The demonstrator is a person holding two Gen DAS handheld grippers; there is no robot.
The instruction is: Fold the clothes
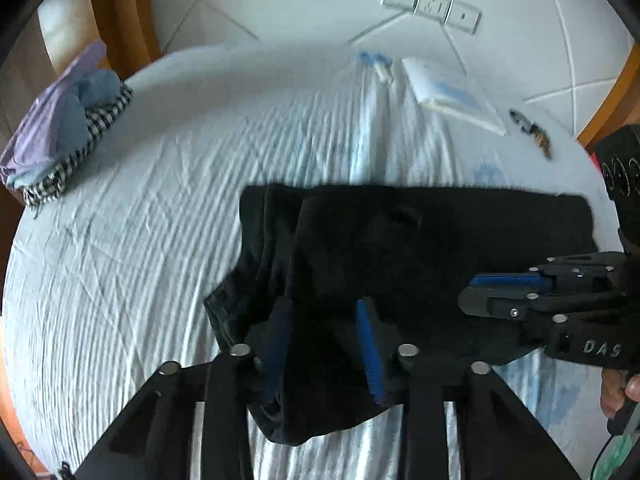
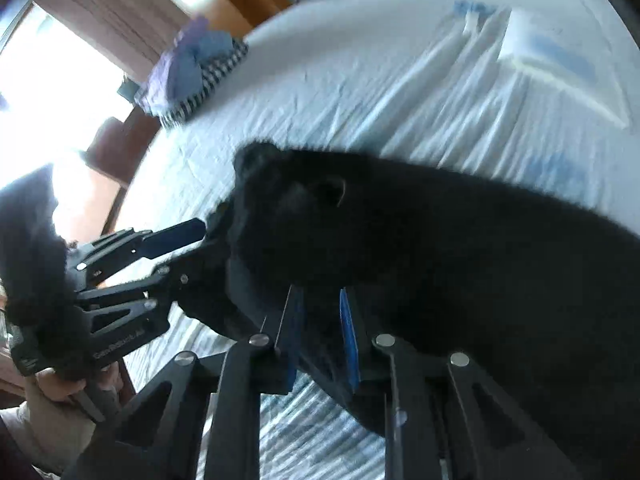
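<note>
Grippers (image 1: pixel 326 344) (image 2: pixel 320 322), 2, both pinch 1 black garment (image 1: pixel 400 248); 1 clothes pile (image 1: pixel 64 128).

I'm in a bedroom at home. Filling most of both views is a wide bed covered with a wrinkled pale blue-white sheet (image 1: pixel 152 216). At the left edge of the left wrist view sits a loose heap of lilac, light blue and black-and-white checked clothes (image 1: pixel 64 120). Behind the bed, across the top of the frame, runs a white padded headboard with stitched diagonal seams (image 1: pixel 520 32), and on it a row of white wall switches and sockets (image 1: pixel 432 6). A warm brown wooden frame (image 1: pixel 120 12) curves down the upper left. In the upper right lies a folded white-and-blue cloth (image 1: pixel 452 94).
</note>
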